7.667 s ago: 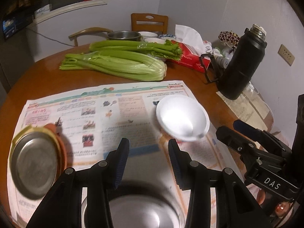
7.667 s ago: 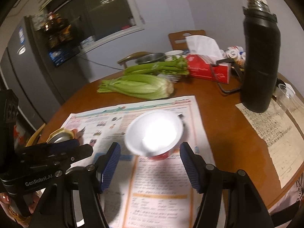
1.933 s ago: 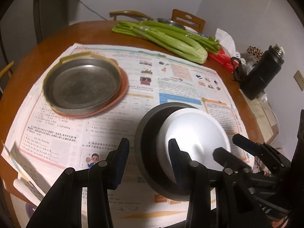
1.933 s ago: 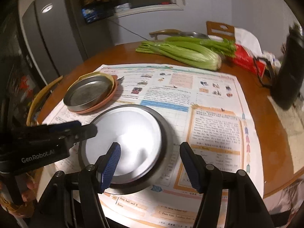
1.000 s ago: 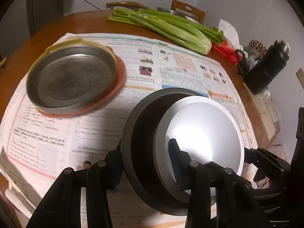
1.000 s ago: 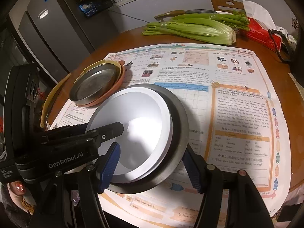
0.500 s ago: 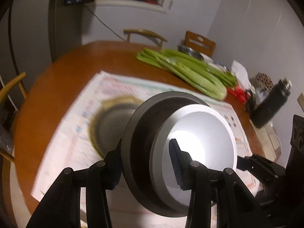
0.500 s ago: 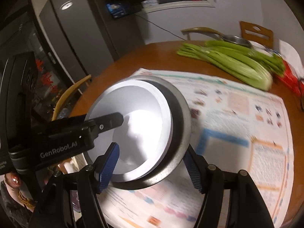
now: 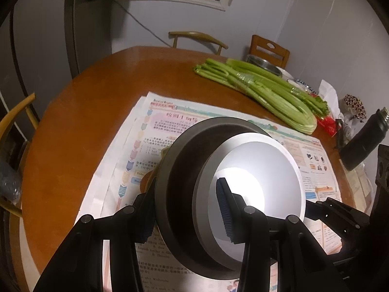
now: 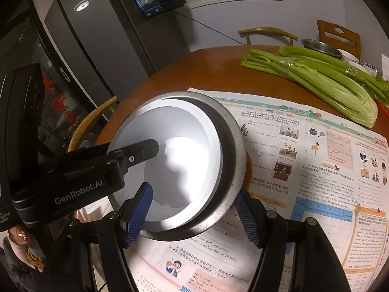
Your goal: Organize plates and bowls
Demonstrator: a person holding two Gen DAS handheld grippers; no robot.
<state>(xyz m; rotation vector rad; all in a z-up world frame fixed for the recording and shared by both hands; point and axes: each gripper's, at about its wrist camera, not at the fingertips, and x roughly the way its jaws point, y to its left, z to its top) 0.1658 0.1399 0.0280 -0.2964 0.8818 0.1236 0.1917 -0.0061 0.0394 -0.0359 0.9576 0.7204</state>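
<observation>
A dark metal bowl (image 9: 180, 170) with a white bowl (image 9: 267, 170) nested inside it is held up above the newspaper (image 9: 150, 126). My left gripper (image 9: 184, 209) is shut on the near rim of the two bowls, one finger outside and one inside. My right gripper (image 10: 192, 209) grips the same stack (image 10: 228, 160) from the other side, across both rims; the white bowl (image 10: 180, 160) shows inside. A bit of the orange plate stack (image 9: 145, 182) peeks out beneath the bowls.
Celery bunches (image 9: 262, 92) lie at the far side of the round wooden table (image 9: 97, 85). A black flask (image 9: 364, 143) stands at the right. A steel bowl (image 10: 321, 46) and chairs (image 9: 269, 48) are behind. A fridge (image 10: 97, 48) stands to the left.
Both grippers took hold of the nested bowls, lifted them off the newspaper and carried them left, over the orange plate stack.
</observation>
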